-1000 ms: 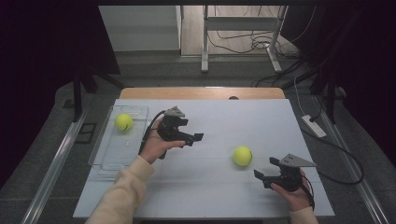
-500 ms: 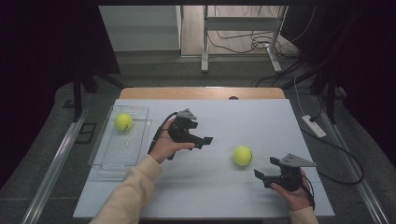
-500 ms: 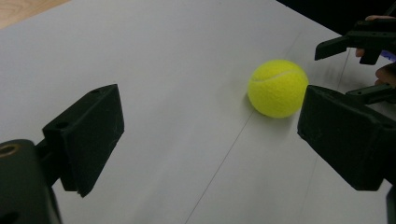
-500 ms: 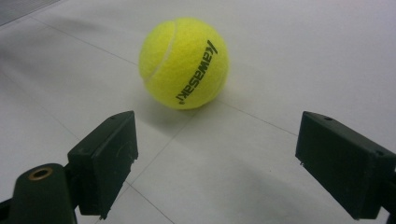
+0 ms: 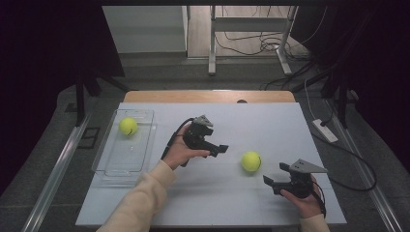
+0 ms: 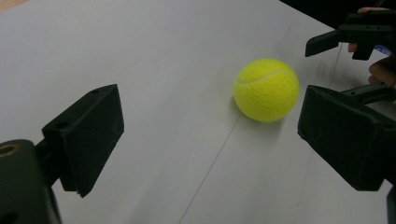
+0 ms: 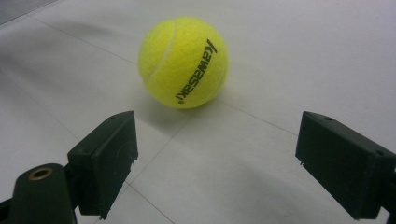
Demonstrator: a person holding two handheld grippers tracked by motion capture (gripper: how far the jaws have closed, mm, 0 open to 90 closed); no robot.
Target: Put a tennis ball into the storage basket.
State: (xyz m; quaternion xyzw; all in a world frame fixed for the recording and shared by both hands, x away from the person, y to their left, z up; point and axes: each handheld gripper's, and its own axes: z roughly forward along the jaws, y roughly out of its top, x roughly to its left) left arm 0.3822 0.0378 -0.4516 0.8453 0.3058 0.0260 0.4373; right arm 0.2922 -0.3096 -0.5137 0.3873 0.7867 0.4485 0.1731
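Left gripper view showed us our left gripper with fingers spread wide and empty, aimed at the loose tennis ball on the tabletop. Our right gripper also stood open, empty, near that ball. One ball already lay in the clear tray; the loose one remained. Since the earlier frame, our left gripper had moved from beside the tray toward it.

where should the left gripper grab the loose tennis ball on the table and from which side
Grip the tennis ball across its widest middle, one pad on each side. It is round, so no face is better than another, and it lies free on the white table with nothing against it. The left gripper, jaws open, already points at it from the left in the high view, so coming in low from there looks simplest.
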